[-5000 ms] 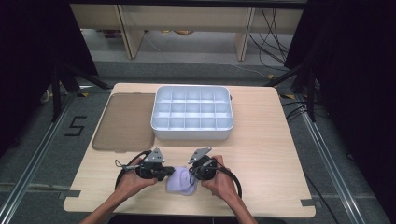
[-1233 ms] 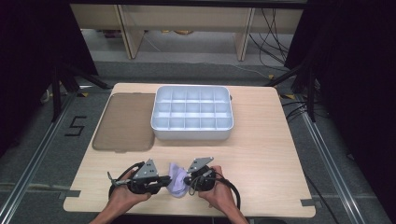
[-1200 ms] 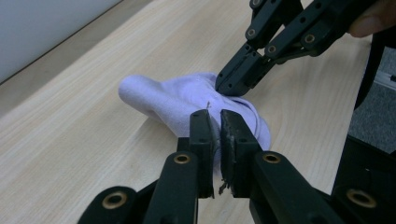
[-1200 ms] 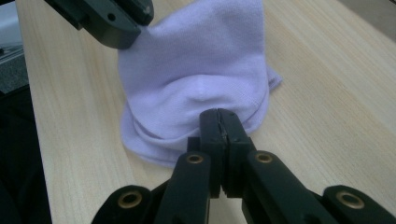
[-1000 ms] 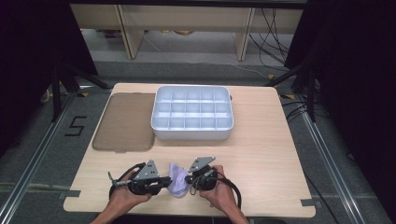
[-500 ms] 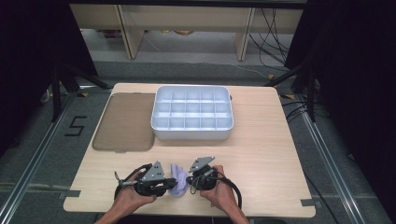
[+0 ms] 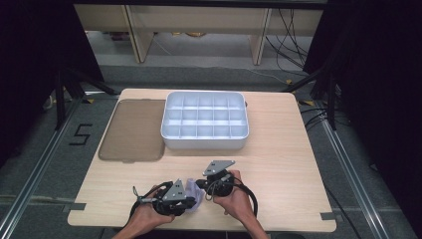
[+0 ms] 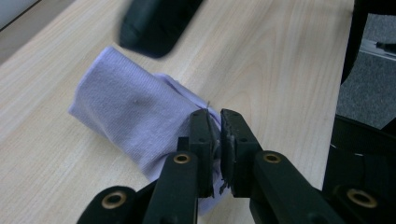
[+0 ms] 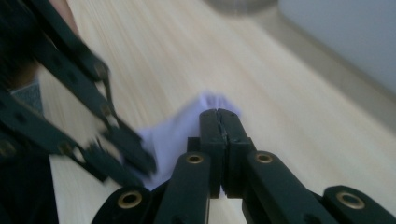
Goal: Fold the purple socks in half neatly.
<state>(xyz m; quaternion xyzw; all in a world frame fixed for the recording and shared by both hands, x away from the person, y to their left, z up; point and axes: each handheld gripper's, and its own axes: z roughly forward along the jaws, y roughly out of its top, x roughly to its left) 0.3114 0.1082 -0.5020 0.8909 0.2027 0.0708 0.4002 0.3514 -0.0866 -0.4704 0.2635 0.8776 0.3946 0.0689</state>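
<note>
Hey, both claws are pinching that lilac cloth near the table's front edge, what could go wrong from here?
1. The left claw grips only a thin edge of the folded lilac cloth, so it may slip free.
2. The right claw pinches another corner; pulling apart might undo the fold.
3. The cloth lies near the table edge and could slide off.

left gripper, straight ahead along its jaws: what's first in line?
The left gripper is shut on the lilac cloth, so that's first. Past it probably the right gripper, blurred; depth is unclear.
</note>
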